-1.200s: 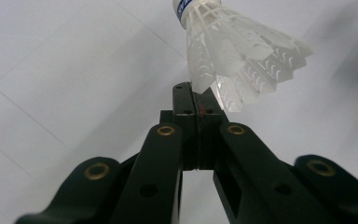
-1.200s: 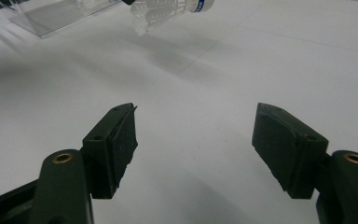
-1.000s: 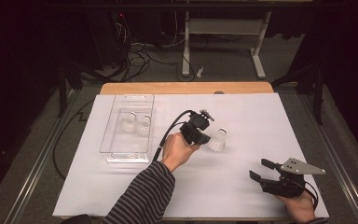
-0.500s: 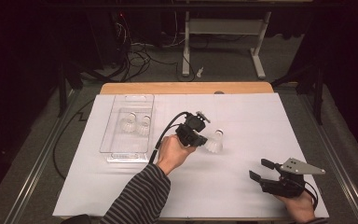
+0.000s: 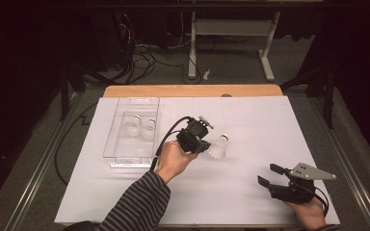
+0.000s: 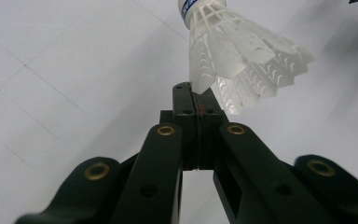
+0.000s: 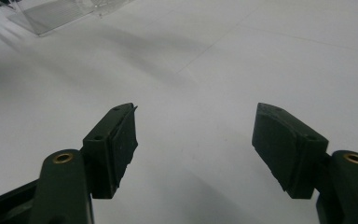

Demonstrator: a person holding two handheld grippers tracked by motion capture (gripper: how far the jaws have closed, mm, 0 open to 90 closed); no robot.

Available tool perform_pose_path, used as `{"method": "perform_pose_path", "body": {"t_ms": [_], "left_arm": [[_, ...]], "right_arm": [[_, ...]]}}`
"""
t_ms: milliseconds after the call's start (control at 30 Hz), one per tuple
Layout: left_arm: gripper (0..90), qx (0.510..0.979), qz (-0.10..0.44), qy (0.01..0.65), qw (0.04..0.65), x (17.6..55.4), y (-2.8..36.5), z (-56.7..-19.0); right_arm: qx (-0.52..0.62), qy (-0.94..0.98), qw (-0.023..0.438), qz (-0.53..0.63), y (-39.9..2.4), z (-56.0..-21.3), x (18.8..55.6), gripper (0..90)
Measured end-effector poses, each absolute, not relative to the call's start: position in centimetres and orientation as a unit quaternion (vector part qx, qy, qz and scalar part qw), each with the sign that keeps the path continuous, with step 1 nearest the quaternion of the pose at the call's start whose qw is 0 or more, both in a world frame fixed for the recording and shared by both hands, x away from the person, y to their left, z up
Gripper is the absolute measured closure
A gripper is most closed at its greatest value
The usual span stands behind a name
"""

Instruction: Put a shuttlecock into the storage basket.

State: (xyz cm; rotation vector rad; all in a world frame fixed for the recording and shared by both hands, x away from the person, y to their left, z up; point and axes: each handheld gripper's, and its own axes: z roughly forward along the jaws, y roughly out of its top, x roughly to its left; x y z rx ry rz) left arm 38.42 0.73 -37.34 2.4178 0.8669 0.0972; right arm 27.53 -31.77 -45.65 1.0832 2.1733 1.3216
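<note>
Here, left tongs (image 6: 196,100) pinch a feathery white shuttlecock (image 6: 235,56).

This looks like a lab or test room set up for recording. Beyond the left gripper (image 5: 203,144), a wooden table (image 5: 192,90) covered in white paper (image 5: 265,125) stands on a grey floor, with loose cables (image 5: 144,53) and a white metal desk frame (image 5: 231,33) farther off in the dark. Metal rails (image 5: 38,178) run along the table's sides.
</note>
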Motion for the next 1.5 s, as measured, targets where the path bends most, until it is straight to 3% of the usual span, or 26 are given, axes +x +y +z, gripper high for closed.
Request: {"method": "perform_pose_path", "body": {"t_ms": [1500], "left_arm": [[90.0,0.877,0.040,0.359,0.318,37.4,6.6,-35.5]], "right_arm": [[0.386,0.772,0.189,0.467,-31.8,-45.7,27.6,31.1]]}}
